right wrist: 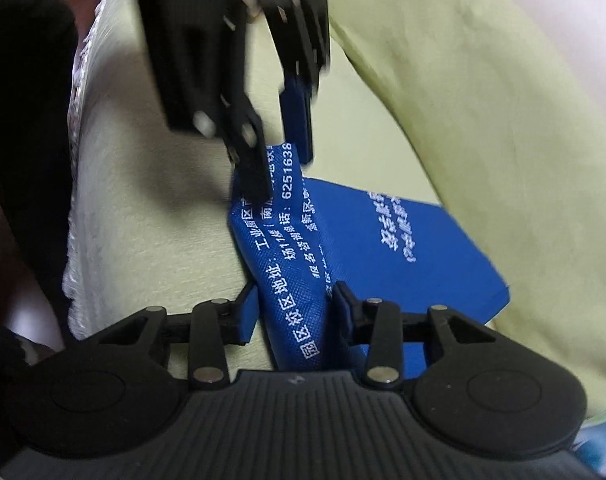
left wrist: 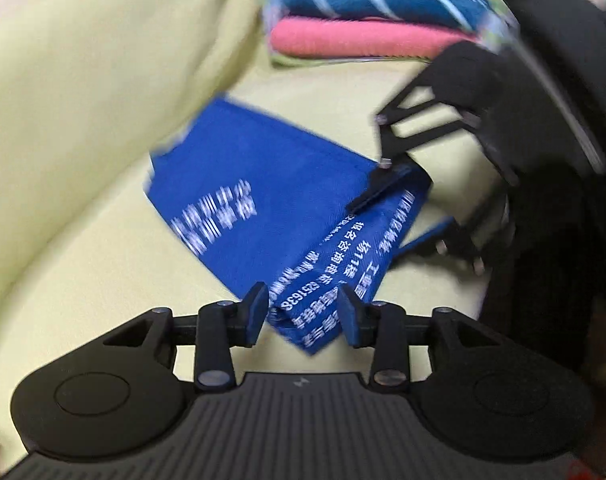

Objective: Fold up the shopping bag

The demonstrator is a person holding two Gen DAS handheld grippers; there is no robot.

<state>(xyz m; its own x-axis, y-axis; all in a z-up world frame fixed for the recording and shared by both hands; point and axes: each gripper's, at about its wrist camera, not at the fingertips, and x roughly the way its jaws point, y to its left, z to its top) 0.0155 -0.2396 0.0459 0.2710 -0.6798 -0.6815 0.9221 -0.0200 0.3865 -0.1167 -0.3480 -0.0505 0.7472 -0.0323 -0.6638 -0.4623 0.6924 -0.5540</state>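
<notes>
Left wrist view. Blue shopping bag point(left wrist: 263, 208), white print, folded flat on a pale yellow-green cloth point(left wrist: 83, 272); one long folded edge raised. Left gripper point(left wrist: 303, 316): jaws apart, the near end of the raised fold between them, pads not visibly pressing it. Right gripper point(left wrist: 415, 208): at the far end of the same fold, fabric between its fingers; grip blurred, cannot tell. Behind: stack of folded towels point(left wrist: 363, 20), teal over pink.

Right wrist view. Right gripper point(right wrist: 295, 312): jaws partly apart, raised strip of bag point(right wrist: 295, 248) between them, contact unclear. Left gripper point(right wrist: 279, 160): blurred, straddling the strip's far end. Rest of bag flat on cloth point(right wrist: 163, 200).
</notes>
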